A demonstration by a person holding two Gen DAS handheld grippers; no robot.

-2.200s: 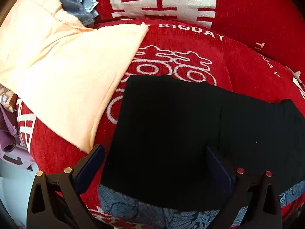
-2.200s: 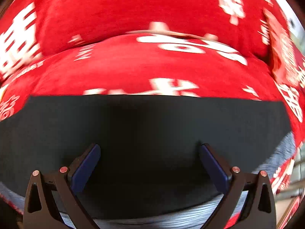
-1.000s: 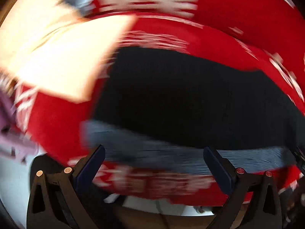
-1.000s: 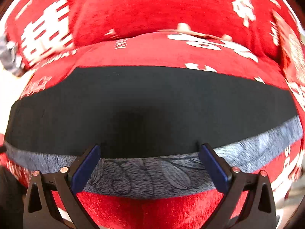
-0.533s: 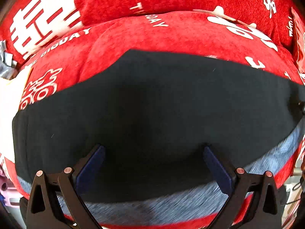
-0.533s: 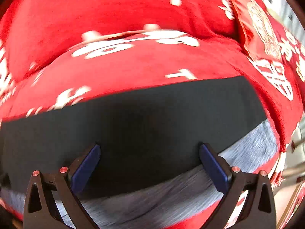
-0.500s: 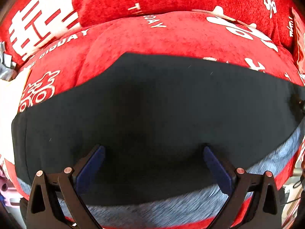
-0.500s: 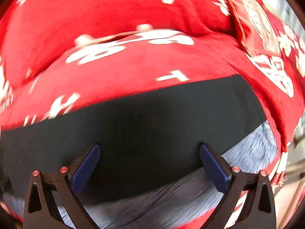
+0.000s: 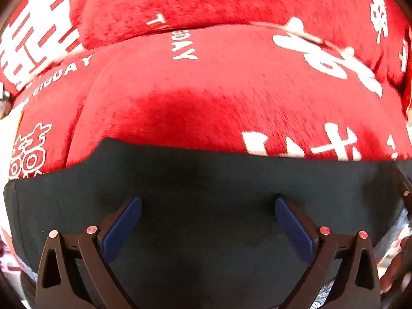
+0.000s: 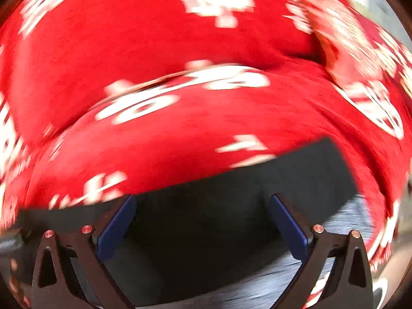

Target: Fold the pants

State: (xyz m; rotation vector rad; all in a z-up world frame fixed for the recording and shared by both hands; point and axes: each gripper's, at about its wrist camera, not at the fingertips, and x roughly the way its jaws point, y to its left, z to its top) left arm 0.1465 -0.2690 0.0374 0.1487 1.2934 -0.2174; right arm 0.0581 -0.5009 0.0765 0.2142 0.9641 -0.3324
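Note:
Black pants (image 9: pixel 206 180) lie folded in a long flat band across the red sofa seat (image 9: pixel 206 97). My left gripper (image 9: pixel 208 217) hangs open just over the pants' near half, its blue pads wide apart with nothing between them. In the right wrist view the same pants (image 10: pixel 296 175) run to a squared end at the right. My right gripper (image 10: pixel 203 215) is also open above the dark cloth. That view is blurred by motion.
The sofa's red cover carries white characters and lettering, and its backrest (image 9: pixel 206 0) rises behind the seat. A grey patterned strip (image 10: pixel 347 221) edges the seat front under the pants. A hand (image 9: pixel 396 267) shows at the lower right of the left wrist view. A red cushion (image 10: pixel 360 38) sits at the right.
Both grippers have moved in lower and closer over the pants, which now fill the bottom of each view. The right view has swung and blurred. Both stay open.

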